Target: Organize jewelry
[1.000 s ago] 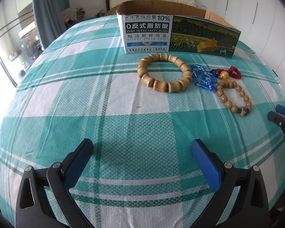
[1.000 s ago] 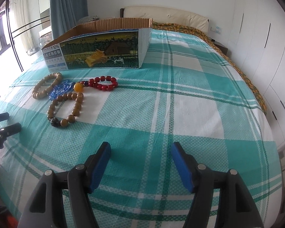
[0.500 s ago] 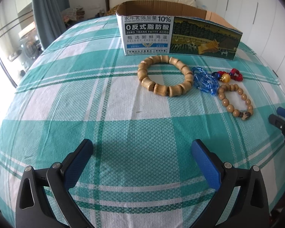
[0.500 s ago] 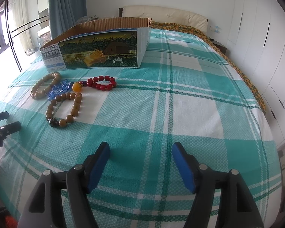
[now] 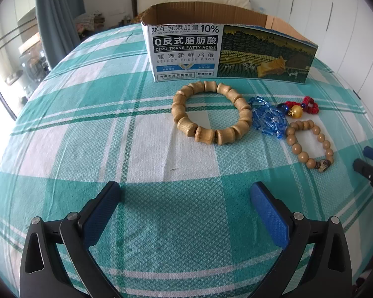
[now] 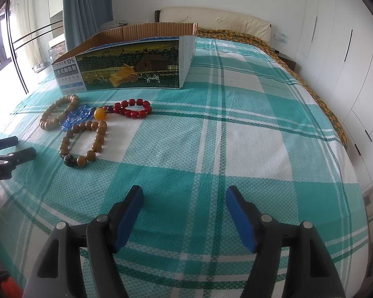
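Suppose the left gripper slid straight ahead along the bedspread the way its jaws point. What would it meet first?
Most likely the chunky wooden bracelet, which lies ahead between the open jaws of the left gripper, with the cardboard box behind it. Depth is uncertain in this fisheye view.

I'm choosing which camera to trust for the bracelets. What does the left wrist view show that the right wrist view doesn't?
Only the left wrist view shows the cardboard box's printed end panel head-on, the whole chunky wooden bracelet close up, and the open left gripper from behind.

Only the right wrist view shows the red bead bracelet unobstructed, the bed's right side and the headboard.

Both show the blue crystal bracelet, the round-bead bracelet and the plaid sheet.
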A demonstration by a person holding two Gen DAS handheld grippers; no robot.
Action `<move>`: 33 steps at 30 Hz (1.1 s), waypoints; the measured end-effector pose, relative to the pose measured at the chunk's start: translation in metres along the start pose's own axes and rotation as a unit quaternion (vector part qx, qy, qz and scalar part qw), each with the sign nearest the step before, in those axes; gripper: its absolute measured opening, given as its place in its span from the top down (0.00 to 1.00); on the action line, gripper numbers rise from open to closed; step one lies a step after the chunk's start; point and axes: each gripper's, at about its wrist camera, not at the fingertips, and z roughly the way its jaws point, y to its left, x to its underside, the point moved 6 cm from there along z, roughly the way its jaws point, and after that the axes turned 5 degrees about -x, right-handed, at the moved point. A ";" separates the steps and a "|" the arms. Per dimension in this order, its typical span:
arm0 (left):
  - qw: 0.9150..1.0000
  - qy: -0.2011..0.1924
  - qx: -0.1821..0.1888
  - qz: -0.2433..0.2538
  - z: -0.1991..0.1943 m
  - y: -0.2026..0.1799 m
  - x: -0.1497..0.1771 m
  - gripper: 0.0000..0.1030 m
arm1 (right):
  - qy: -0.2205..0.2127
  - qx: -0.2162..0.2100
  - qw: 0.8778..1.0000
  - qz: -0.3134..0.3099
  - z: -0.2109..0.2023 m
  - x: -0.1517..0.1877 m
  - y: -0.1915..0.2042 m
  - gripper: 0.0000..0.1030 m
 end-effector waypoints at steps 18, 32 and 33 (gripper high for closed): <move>1.000 0.000 0.000 0.000 0.000 0.000 0.000 0.00 | 0.000 0.000 1.000 0.000 0.000 0.000 0.000 0.31; 1.000 0.000 -0.006 -0.009 0.000 0.001 0.000 0.00 | 0.000 0.000 1.000 0.000 0.000 -0.001 0.000 0.31; 1.000 0.001 -0.006 -0.009 0.000 0.001 0.000 0.00 | 0.000 0.000 1.000 0.000 0.000 -0.001 0.000 0.31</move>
